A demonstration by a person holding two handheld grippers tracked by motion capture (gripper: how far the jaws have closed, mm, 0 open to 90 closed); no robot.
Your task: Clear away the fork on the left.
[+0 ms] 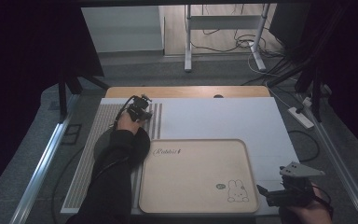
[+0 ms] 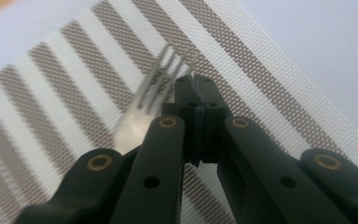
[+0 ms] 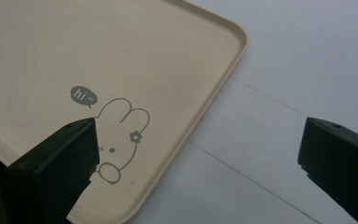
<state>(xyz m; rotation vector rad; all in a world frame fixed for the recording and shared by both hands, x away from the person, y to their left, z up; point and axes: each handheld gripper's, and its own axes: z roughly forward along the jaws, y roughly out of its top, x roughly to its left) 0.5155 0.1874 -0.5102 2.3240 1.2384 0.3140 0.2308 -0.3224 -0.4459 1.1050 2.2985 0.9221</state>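
From my feed: L gripper (image 1: 142, 108) sits at the far left of the table, over the striped woven placemat (image 1: 100, 140). In the left gripper view the black jaws are pressed together, pads meeting at the tips (image 2: 196, 93). A metal fork (image 2: 144, 105) lies just beside and partly under them, tines pointing away, shiny and blurred. I can't tell if the jaws actually pinch it or just rest next to it. Placemat has a fine mesh weave w/ alternating brown and white bands.

R gripper (image 1: 279, 193) is near the bottom right corner, held by a hand (image 1: 307, 212), grey three-cornered plate on top. Right gripper view shows its jaws spread wide, nothing between them, over the near right corner of the tray (image 3: 223, 88).

Tray is beige, matte, rectangular w/ rounded corners and a low raised rim. Printed rabbit outline (image 3: 121, 140) w/ a small flower and a "hi~" bubble at one corner; script "Rabbit" at the opposite corner in the high view. A dark round disc (image 1: 101, 145) lies left of the tray, partly covered by the person's dark sleeve (image 1: 109, 182).

Surface: white sheet (image 1: 223, 119) over a wooden tabletop (image 1: 186, 91), faint seam lines in it. Room is dim, grey floor, metal stand legs (image 1: 189, 42), loose cables, a power strip (image 1: 301, 116) at right.
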